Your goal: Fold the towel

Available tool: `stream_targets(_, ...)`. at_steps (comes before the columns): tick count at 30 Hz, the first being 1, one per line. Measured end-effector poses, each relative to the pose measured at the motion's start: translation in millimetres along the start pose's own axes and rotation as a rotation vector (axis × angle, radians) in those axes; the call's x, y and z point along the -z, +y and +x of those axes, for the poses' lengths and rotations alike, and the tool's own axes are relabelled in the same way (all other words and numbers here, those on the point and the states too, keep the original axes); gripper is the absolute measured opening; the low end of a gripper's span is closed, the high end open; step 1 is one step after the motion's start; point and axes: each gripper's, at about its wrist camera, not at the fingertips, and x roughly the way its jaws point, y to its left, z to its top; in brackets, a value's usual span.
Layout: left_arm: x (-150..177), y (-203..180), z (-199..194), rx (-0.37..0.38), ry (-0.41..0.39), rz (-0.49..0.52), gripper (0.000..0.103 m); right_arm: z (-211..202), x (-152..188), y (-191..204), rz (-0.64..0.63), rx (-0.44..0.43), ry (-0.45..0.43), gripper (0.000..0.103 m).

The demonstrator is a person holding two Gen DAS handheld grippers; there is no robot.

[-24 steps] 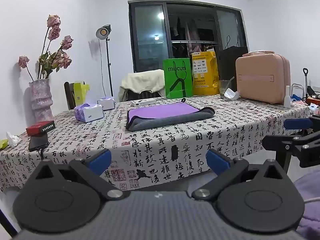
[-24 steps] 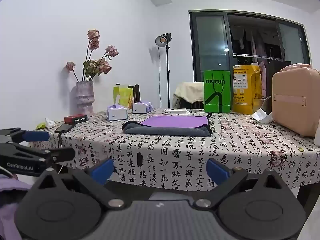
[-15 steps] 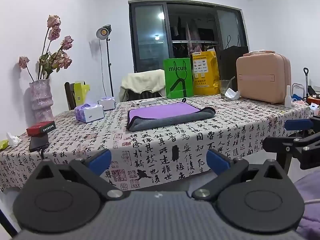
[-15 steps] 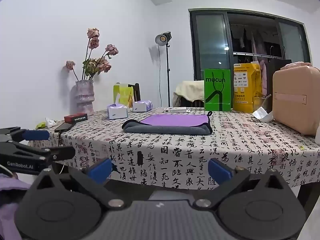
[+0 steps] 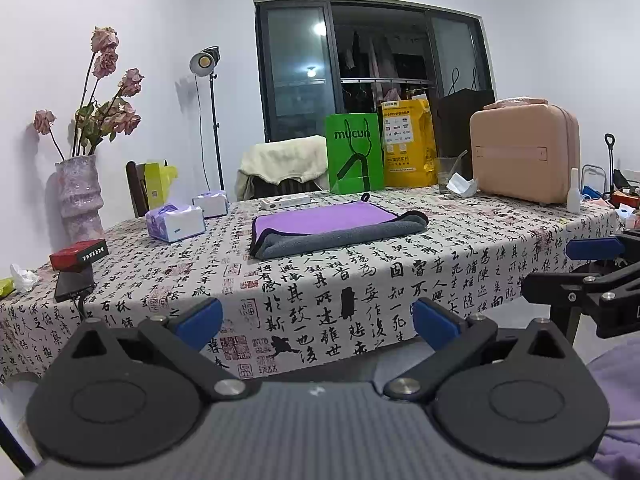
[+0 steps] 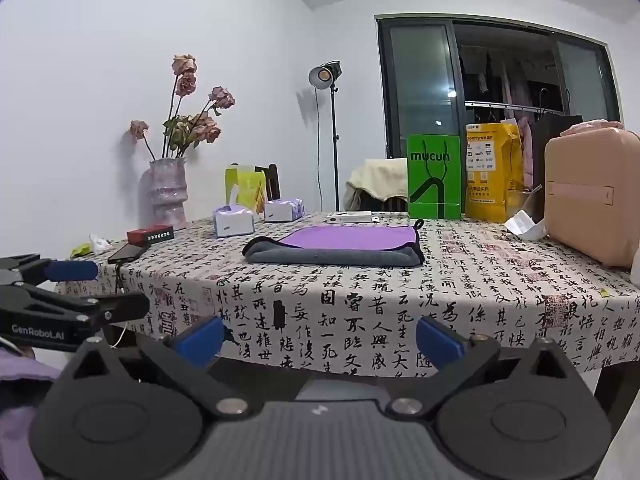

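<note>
The worktop (image 5: 460,240) carries your towel (image 5: 336,230) mid-surface, lying in a flat fold, soft, light and limp; pinch its near corners. Left gripper (image 5: 316,318) and right gripper (image 6: 320,338) hang wide open, empty, well short of it

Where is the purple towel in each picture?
Left wrist: the towel lies mid-table, just left of picture centre.
Right wrist: the towel lies mid-table, slightly right of centre.
Shared landmark: the green bag stands right behind it in both.
</note>
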Motion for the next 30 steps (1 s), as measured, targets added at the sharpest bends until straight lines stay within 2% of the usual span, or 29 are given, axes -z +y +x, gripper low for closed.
stream_targets(30, 6.0, -4.1, 3.0, 0.002, 0.005, 0.002, 0.103, 2.3, 4.9, -4.4, 0.007, 0.006, 0.007, 0.103)
